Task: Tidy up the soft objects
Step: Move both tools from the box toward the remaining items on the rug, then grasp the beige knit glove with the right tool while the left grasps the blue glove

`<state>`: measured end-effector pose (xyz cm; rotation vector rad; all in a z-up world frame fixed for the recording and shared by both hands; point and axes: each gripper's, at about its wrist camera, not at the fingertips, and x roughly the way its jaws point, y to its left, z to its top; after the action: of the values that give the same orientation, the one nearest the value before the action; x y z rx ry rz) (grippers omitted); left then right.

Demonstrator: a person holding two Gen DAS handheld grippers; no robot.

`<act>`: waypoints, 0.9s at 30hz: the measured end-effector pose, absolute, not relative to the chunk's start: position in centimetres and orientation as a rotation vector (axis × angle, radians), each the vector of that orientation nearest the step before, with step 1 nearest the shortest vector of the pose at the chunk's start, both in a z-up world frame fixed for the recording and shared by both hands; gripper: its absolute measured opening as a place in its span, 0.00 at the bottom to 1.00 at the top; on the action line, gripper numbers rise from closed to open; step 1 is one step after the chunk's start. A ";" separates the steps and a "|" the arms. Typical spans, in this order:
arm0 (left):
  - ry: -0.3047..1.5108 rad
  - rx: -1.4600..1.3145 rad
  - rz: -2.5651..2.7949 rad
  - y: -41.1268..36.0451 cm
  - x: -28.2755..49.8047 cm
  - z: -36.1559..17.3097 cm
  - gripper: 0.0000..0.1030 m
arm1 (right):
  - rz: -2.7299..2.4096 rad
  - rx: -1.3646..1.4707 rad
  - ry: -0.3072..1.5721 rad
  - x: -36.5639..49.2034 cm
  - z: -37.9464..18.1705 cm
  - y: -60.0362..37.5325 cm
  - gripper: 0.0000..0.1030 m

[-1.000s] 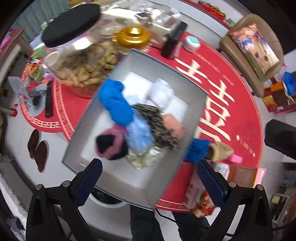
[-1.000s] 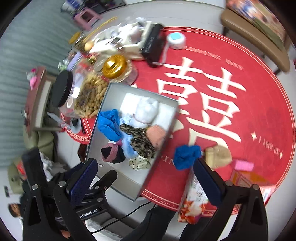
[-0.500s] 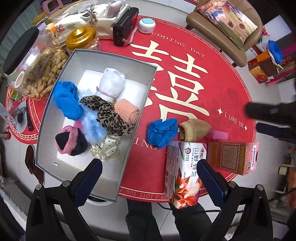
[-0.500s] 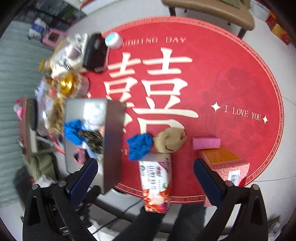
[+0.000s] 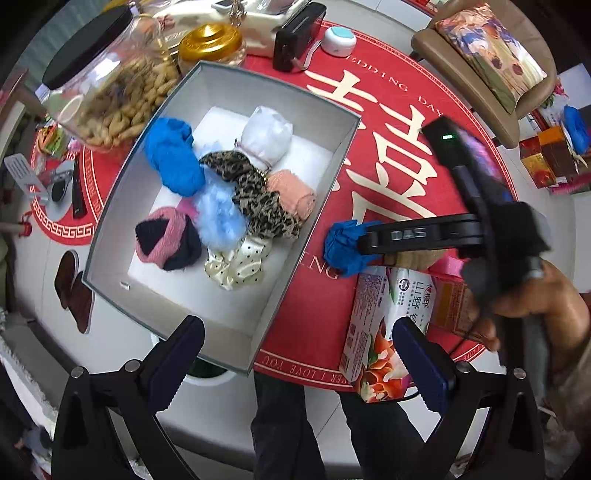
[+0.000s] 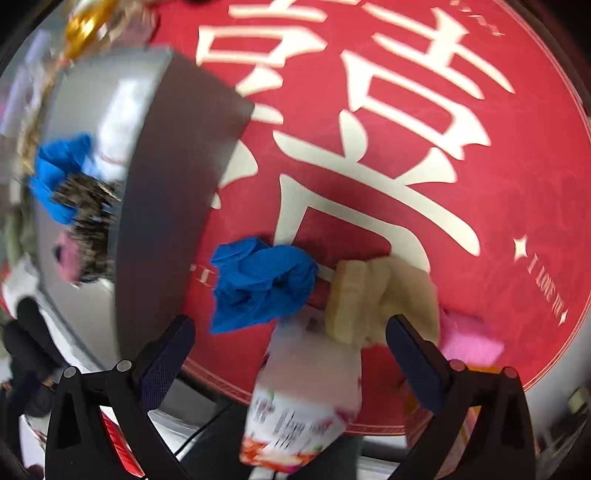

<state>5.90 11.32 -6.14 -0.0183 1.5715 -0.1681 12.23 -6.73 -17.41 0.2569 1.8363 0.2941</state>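
A grey box (image 5: 325,184) on the red mat holds several soft items: a blue cloth (image 5: 171,155), a white bundle (image 5: 267,134), a leopard scrunchie (image 5: 258,199), a peach roll (image 5: 295,194), a pink-and-black ring (image 5: 166,240). A loose blue cloth (image 6: 262,280) and a beige soft piece (image 6: 376,295) lie on the mat right of the box. My right gripper (image 6: 291,358) is open, low above them, and shows in the left wrist view (image 5: 421,234). My left gripper (image 5: 299,354) is open and empty near the box's front edge.
A tissue pack (image 5: 384,325) and an orange box (image 5: 448,302) lie at the mat's front edge, with a pink block (image 6: 469,339) beside them. A peanut jar (image 5: 110,81), a gold-lidded jar (image 5: 210,42) and a black case (image 5: 295,35) stand behind the box. A chair (image 5: 487,66) is far right.
My right gripper has dropped down toward the loose blue cloth and beige piece and now crosses the left wrist view. My left gripper has moved slightly closer over the box.
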 end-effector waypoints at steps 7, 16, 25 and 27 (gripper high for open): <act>1.599 -0.034 -0.158 10.8 5.4 -6.9 1.00 | 0.248 0.215 1.889 11.9 -20.0 -7.9 0.42; 1.586 0.021 -0.232 7.4 7.2 -6.7 1.00 | -0.187 0.528 1.740 10.7 -17.4 -20.4 0.46; 1.600 0.113 -0.302 2.1 9.9 -8.1 1.00 | -0.141 0.640 1.743 10.6 -16.6 -23.3 0.80; 1.623 0.109 -0.301 1.2 9.9 -8.9 1.00 | -0.168 0.657 1.759 10.6 -17.7 -23.5 0.80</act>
<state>9.91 1.24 -8.92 0.1090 1.6234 -0.3010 10.64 -23.54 -17.68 0.6567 1.7588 -0.1676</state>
